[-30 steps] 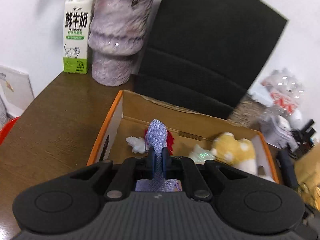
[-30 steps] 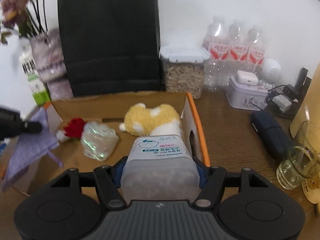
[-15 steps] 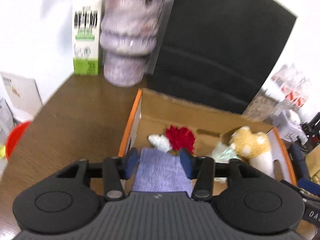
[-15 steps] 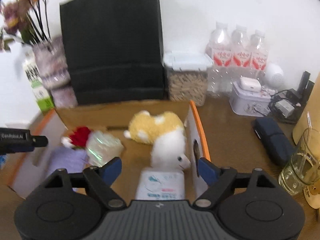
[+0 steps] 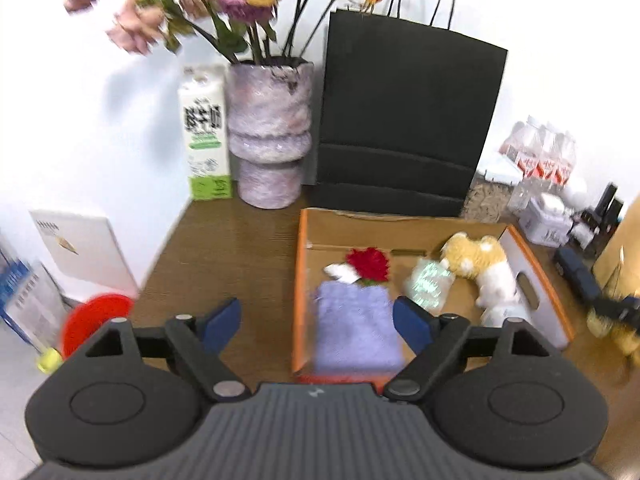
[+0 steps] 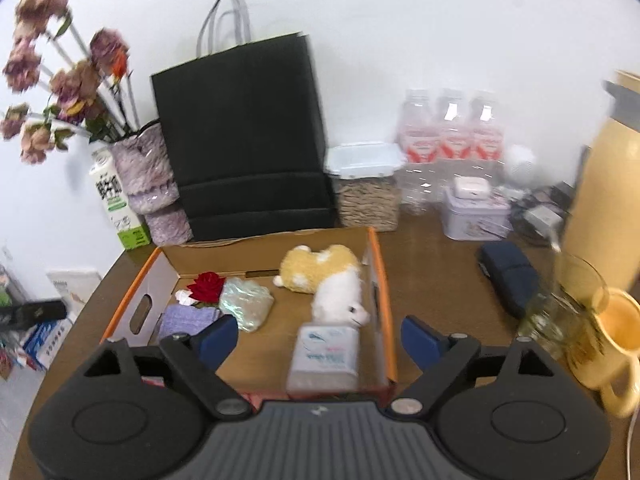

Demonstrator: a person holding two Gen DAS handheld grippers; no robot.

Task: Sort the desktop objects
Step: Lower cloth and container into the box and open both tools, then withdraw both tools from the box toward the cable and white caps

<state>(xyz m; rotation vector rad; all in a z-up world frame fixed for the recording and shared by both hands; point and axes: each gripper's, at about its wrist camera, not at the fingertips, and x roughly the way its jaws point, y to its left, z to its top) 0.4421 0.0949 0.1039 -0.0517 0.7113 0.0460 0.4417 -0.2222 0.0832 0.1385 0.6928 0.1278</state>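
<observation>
An orange-edged cardboard box (image 5: 298, 280) (image 6: 382, 276) sits on the brown desk. In it lie a purple cloth (image 5: 354, 330) (image 6: 186, 318), a red rose (image 5: 368, 264) (image 6: 208, 284), a shiny packet (image 5: 428, 284) (image 6: 248, 304), a yellow and white plush toy (image 5: 480, 264) (image 6: 324, 272) and a pack of wipes (image 6: 326, 354). My left gripper (image 5: 316, 322) is open and empty, held back above the box's near left end. My right gripper (image 6: 320, 338) is open and empty above the box's near right end.
Behind the box stand a black paper bag (image 5: 404, 120) (image 6: 244, 140), a flower vase (image 5: 270, 136), a milk carton (image 5: 206, 136) and a lidded jar (image 6: 366, 188). To the right are water bottles (image 6: 452, 140), a tin (image 6: 476, 212), a dark case (image 6: 510, 276), a glass (image 6: 560, 312) and a yellow mug (image 6: 612, 340).
Both grippers opened and let go: the purple cloth and the pack of wipes now lie in the box. Both grippers have pulled back and up from it.
</observation>
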